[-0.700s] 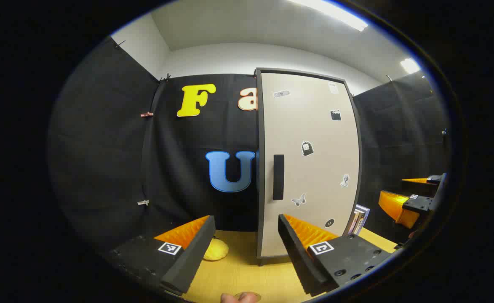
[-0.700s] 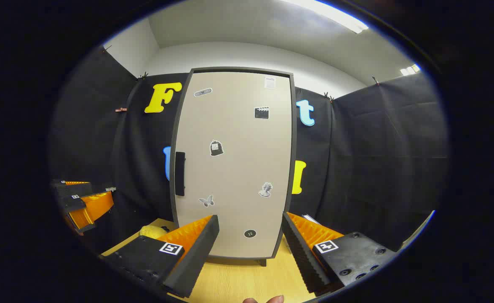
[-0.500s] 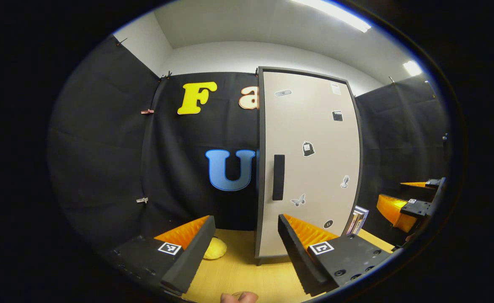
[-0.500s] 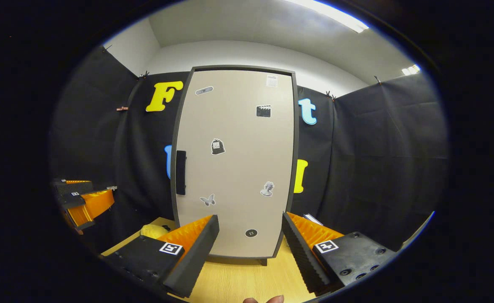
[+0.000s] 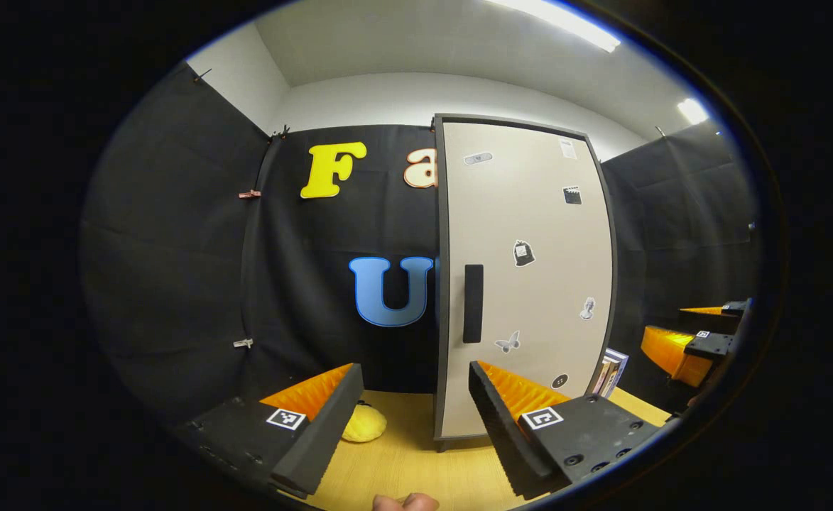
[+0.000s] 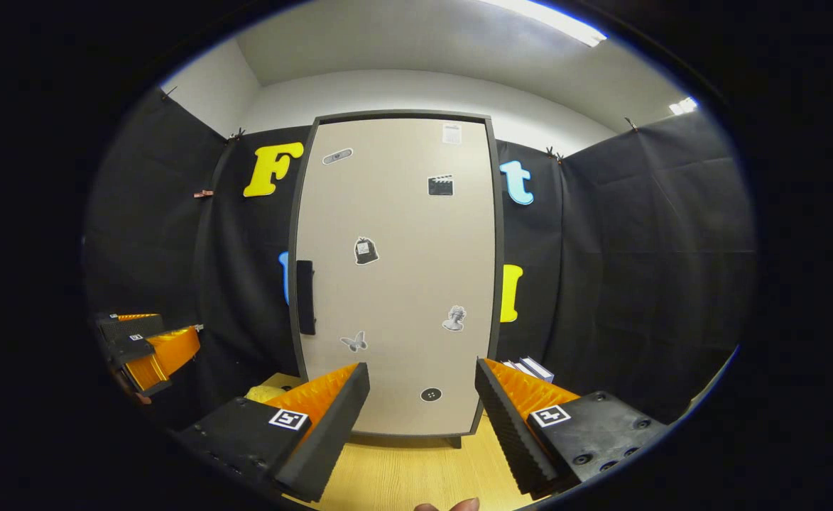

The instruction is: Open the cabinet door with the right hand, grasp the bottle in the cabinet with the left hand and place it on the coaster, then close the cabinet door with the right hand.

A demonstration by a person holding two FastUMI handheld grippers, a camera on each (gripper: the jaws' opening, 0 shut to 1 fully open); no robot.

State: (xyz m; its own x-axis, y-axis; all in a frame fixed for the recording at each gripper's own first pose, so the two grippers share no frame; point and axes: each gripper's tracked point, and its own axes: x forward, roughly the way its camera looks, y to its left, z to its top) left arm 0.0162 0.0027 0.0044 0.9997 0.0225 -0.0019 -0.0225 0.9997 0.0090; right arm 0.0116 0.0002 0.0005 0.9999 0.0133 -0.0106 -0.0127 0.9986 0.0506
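A tall beige cabinet [image 5: 530, 213] [image 6: 395, 234] with a dark frame stands on the wooden table, its door shut and dotted with small stickers. The dark vertical handle [image 5: 473, 303] [image 6: 305, 297] sits at the door's left edge. The door hides whatever is inside. My left gripper [image 5: 410, 397] is open, held back from the cabinet and to the left of it. My right gripper [image 6: 422, 397] is open too, facing the door's lower middle from a distance. Each gripper also appears far off at the edge of the other's view [image 5: 693, 341] [image 6: 143, 348].
A yellow soft object [image 5: 365, 424] [image 6: 263, 392] lies on the table left of the cabinet. Several books [image 5: 609, 369] [image 6: 526, 369] lean beside the cabinet's right side. Black cloth walls close the booth. A fingertip [image 5: 405, 502] shows at the bottom edge.
Both views shift only slightly. The right gripper view has tilted a little, with the cabinet sitting lower and more of the books showing. The door stays shut.
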